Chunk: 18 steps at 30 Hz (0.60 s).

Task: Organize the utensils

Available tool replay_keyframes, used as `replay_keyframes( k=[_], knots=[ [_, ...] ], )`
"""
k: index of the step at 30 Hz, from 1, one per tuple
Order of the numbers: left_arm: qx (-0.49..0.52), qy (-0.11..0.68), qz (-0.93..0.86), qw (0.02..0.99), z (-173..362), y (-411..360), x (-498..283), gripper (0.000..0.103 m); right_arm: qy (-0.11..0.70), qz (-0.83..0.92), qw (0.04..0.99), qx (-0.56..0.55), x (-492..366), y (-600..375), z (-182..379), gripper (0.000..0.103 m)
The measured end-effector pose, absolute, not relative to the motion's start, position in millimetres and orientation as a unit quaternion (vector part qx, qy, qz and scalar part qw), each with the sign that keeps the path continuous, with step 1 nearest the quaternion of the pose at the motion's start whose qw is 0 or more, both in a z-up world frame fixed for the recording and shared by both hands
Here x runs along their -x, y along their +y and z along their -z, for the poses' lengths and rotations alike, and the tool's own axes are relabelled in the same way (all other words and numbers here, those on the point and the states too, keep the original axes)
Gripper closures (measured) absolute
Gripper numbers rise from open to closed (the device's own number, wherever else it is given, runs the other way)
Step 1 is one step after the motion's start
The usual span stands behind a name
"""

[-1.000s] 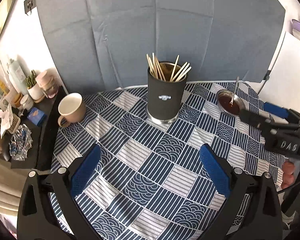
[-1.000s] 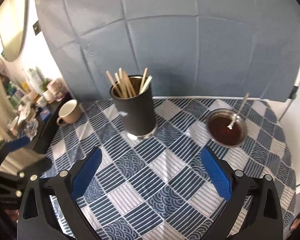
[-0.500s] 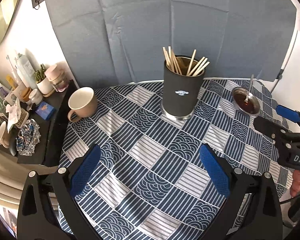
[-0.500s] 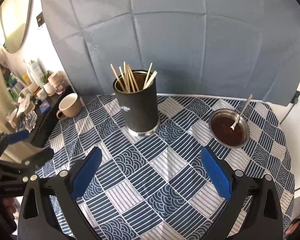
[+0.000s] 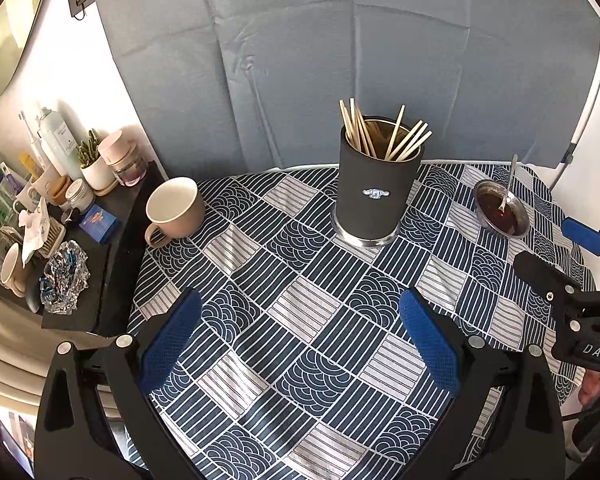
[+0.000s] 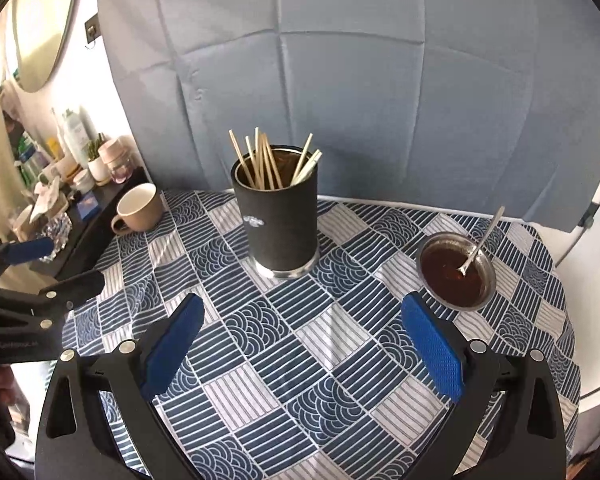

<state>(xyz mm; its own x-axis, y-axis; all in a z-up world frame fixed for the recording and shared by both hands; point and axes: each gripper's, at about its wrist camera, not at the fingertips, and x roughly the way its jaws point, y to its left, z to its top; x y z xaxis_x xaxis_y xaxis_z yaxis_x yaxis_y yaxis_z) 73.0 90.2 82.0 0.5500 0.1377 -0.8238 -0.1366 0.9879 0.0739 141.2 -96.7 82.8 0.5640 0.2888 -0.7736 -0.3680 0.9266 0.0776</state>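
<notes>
A round table (image 5: 300, 364) under a blue-and-white patterned cloth is seen from both wrist views, with a grey backdrop (image 6: 340, 100) standing behind its far edge. A black cylindrical holder (image 5: 374, 196) with a steel base is placed upright toward the back of the table, and wooden chopsticks (image 5: 380, 132) are fanned out of its mouth. A small metal bowl (image 6: 456, 272) of dark sauce is set to the right of the holder, well apart from it, with a spoon (image 6: 480, 240) leaned in it, handle up. A beige mug (image 5: 174, 208) is stood near the table's left edge. Only in the left wrist view is the cluttered dark side shelf (image 5: 100, 264) beside that edge shown clearly, with bottles, jars and a small potted plant; in the right wrist view it is small and blurred. The bowl's nearness to the right rim is shown better in the right wrist view. The left gripper (image 5: 300, 344) is held over the near cloth with its jaws spread wide and nothing between them; the right gripper (image 6: 302, 346) is likewise spread and empty. A broad stretch of bare cloth is left between both grippers and the holder.
</notes>
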Motion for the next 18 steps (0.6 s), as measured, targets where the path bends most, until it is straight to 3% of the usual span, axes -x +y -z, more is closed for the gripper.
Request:
replay_keyframes(
  k=[18],
  knots=[
    [-0.001,0.479,-0.075,0.874,-76.9,88.7,-71.3,0.006,0.416,-0.198,0.885,0.069,-134.1,-89.4,-82.8,0.008]
  ],
)
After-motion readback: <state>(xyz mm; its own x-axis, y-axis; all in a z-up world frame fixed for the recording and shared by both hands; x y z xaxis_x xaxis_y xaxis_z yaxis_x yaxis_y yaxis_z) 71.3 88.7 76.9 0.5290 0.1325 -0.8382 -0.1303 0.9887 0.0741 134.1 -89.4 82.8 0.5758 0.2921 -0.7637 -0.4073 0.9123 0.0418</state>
